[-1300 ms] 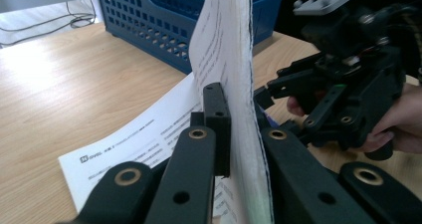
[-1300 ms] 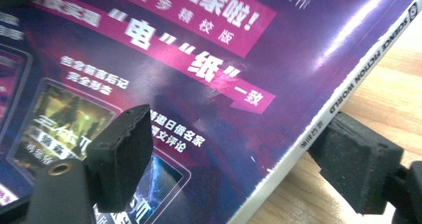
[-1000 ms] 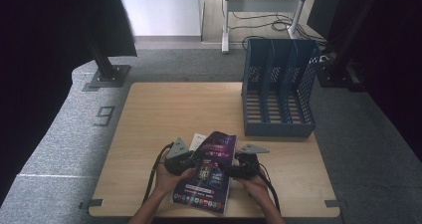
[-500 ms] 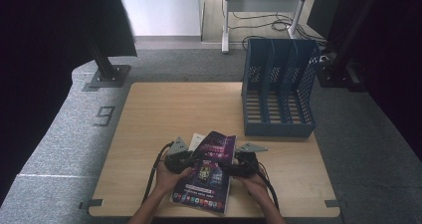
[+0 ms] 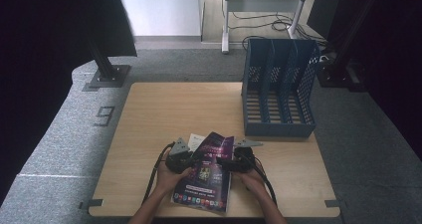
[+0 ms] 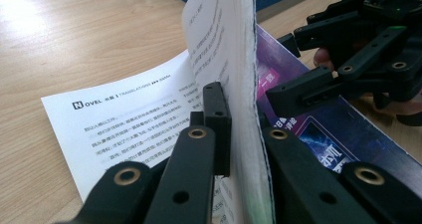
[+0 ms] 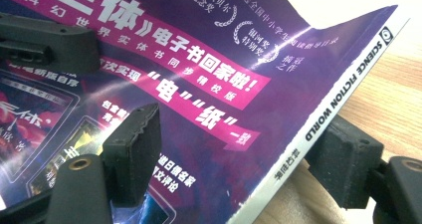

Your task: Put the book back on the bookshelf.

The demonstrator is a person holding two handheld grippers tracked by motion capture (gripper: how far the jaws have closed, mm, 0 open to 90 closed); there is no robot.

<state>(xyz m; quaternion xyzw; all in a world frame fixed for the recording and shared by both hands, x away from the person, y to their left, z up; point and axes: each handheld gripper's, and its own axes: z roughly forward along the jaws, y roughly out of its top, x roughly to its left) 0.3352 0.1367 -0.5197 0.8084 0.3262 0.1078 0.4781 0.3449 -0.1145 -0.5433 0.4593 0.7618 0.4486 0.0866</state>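
- Near the table's [image 5: 149, 114] front edge, the magazine [image 5: 206, 176] lies partly open between 2 grippers.
- Left gripper [image 6: 239, 134] pinches a lifted sheaf of pages upright, probably to close it.
- Right gripper [image 7: 239, 144] straddles the spine, jaws apart, steadying without clamping.

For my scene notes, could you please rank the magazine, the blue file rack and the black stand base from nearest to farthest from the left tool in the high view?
1. Magazine: right beside the left tool, near the table's front edge.
2. Black stand base: on the floor, beyond the table's far left corner.
3. Blue file rack: at the table's far right.

The last two are close to call.
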